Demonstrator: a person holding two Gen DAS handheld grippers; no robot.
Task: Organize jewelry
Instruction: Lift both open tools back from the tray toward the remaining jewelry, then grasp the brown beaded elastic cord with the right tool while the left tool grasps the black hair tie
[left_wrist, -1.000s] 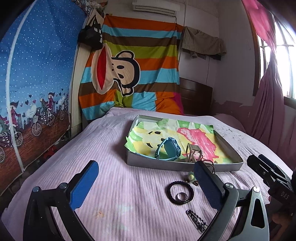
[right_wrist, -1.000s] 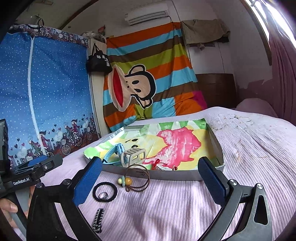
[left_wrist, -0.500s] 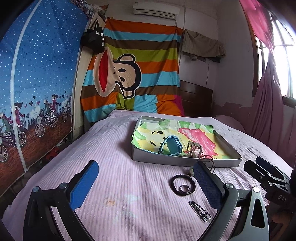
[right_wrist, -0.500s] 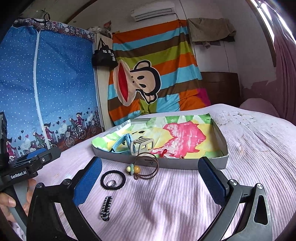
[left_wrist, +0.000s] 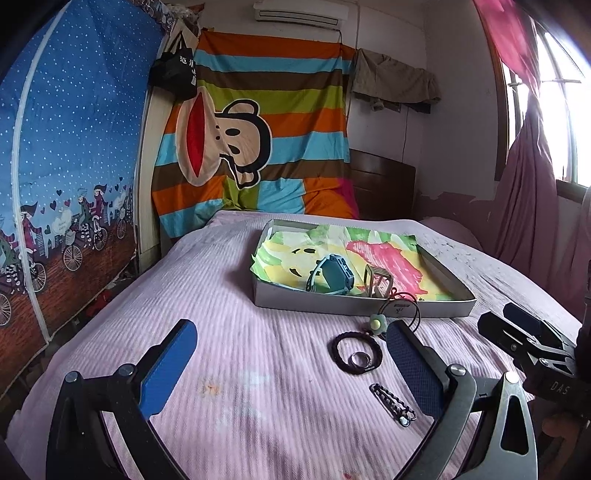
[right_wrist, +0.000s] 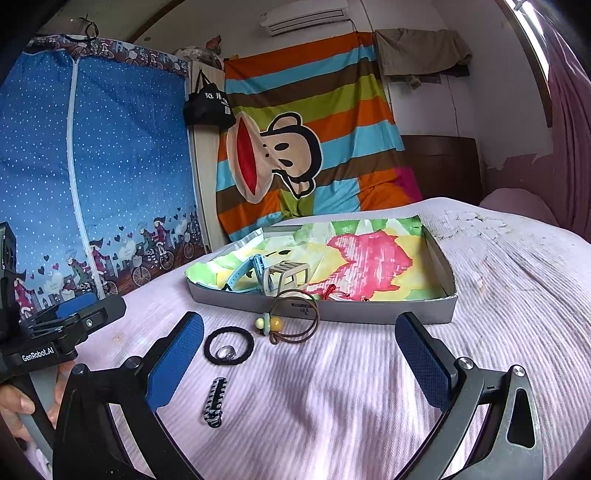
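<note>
A grey tray lined with colourful paper sits on the pink bedspread. Inside it lie a teal watch, a beige hair claw and a red cord. In front of the tray lie a brown hair tie with beads, a black hair tie with a silver ring inside it, and a dark chain piece. My left gripper is open, and my right gripper is open too; both are empty and short of the items.
The bed's left edge drops beside a blue fabric wardrobe. A striped cartoon blanket hangs at the back wall. A pink curtain hangs on the right. A hand holds the left gripper's handle.
Both grippers have pulled back and risen from the tray, so the loose items sit farther ahead. Their jaws stayed open and nothing on the bed moved.
</note>
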